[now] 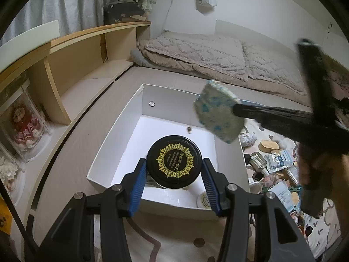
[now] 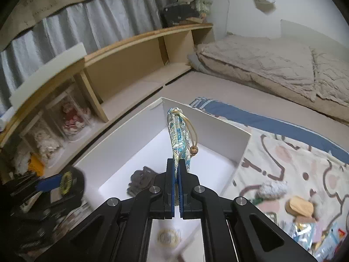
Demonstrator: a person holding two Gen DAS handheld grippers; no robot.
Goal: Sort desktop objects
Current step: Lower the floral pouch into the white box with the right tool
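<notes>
left gripper (image 1: 174, 174): squeezing the jar (image 1: 173, 161) over the box (image 1: 113, 135)
right gripper (image 2: 177, 163): pinching the pouch (image 2: 178, 135)
risk: round jar may slip, or the grippers bump

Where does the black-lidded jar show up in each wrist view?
Left wrist: the jar sits low centre, between the left tongs, over the white box.
Right wrist: far left, blurred, beside the box.
Shared landmark: the white box.
</notes>
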